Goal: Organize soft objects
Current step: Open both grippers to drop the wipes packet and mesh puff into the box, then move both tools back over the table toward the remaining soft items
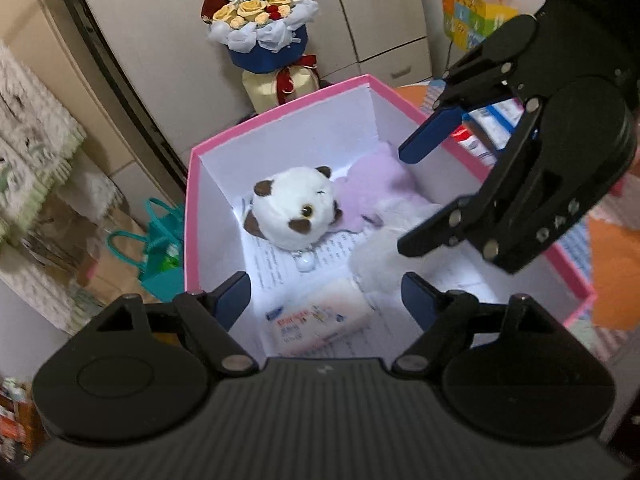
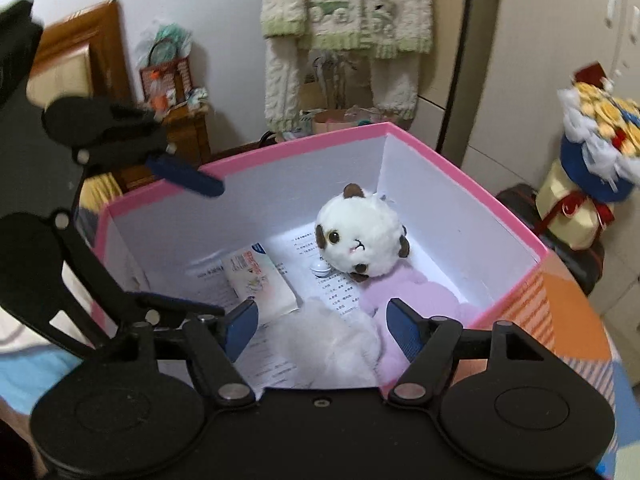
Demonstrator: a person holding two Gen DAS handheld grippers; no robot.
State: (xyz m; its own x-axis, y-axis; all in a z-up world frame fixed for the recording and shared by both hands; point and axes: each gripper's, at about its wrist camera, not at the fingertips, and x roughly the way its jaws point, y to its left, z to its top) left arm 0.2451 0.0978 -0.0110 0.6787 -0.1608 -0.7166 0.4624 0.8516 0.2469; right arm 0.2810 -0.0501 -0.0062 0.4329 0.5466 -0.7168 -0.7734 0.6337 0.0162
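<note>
A pink box (image 1: 280, 106) with white walls holds a round white-and-brown plush (image 1: 296, 210), a lilac plush (image 1: 380, 184), a fluffy white plush (image 1: 378, 260) and a tissue pack (image 1: 320, 324). My left gripper (image 1: 324, 300) is open and empty above the box's near end. My right gripper (image 1: 404, 200) is open and empty over the box's right side. In the right wrist view the box (image 2: 248, 156) shows the round plush (image 2: 360, 236), the lilac plush (image 2: 408, 292), the white plush (image 2: 332, 348) and the tissue pack (image 2: 260, 280) below the open right gripper (image 2: 320, 328). The left gripper's finger (image 2: 188, 176) is at the left.
A flower bouquet (image 1: 264, 24) stands behind the box against cream cabinets. A teal bag (image 1: 160, 248) and paper bags sit left of the box. Printed paper (image 1: 280, 264) lines the box floor. An orange patterned cloth (image 2: 560, 320) lies under the box. Fleece clothes (image 2: 344, 12) hang on the wall.
</note>
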